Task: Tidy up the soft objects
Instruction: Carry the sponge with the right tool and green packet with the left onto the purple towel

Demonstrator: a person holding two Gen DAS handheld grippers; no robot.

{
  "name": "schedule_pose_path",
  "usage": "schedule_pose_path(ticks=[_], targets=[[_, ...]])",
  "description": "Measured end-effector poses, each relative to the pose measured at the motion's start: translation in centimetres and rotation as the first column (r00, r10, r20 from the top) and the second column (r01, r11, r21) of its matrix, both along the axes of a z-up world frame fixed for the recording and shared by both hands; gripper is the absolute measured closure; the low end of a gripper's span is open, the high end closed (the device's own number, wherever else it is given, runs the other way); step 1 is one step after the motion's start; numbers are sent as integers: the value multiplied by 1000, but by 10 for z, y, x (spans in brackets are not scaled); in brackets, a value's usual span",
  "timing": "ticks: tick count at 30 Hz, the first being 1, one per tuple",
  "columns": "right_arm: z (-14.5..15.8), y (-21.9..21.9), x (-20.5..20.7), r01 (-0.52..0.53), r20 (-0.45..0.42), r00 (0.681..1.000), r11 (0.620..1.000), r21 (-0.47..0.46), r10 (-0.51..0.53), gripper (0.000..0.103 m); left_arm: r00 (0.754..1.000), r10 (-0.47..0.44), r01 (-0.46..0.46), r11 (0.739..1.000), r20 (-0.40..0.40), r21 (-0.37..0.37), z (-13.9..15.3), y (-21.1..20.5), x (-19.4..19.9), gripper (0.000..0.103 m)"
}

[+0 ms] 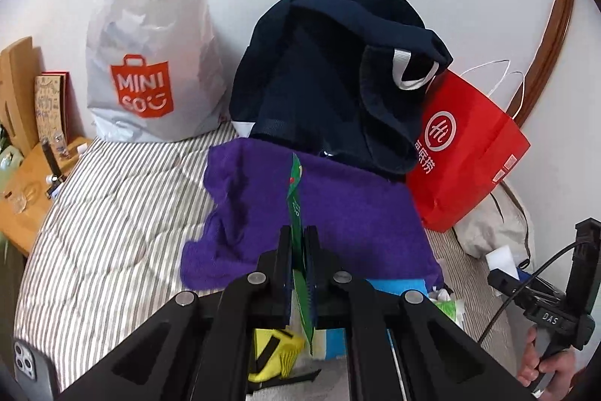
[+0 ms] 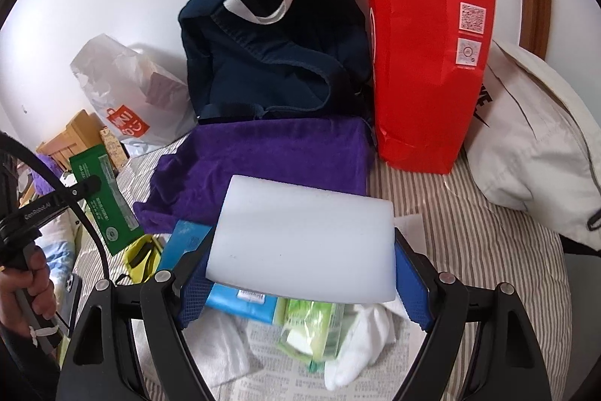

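Currently the left gripper (image 1: 299, 250) is gripping a flat green packet (image 1: 296, 202) edge-on between its 2 fingers, above the purple towel (image 1: 319, 213) lying on the striped bed (image 1: 112, 213). Meanwhile the right gripper (image 2: 300, 250) is clamping a white foam block (image 2: 304, 243) above the towel's near edge, with the navy bag (image 2: 278, 55) and red paper bag (image 2: 424, 70) standing behind.
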State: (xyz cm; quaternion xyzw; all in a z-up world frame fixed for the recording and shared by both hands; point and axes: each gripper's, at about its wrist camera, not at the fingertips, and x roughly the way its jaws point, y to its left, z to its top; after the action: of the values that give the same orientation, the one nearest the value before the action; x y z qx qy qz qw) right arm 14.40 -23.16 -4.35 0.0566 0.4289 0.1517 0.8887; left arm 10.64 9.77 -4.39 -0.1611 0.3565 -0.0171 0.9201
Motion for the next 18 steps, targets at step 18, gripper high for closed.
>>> schedule_pose_path(ticks=[18], targets=[[-35, 41, 107, -11, -26, 1000, 992, -124, 8, 20, 998, -53, 53, 999, -31, -6, -11, 3, 76, 96]])
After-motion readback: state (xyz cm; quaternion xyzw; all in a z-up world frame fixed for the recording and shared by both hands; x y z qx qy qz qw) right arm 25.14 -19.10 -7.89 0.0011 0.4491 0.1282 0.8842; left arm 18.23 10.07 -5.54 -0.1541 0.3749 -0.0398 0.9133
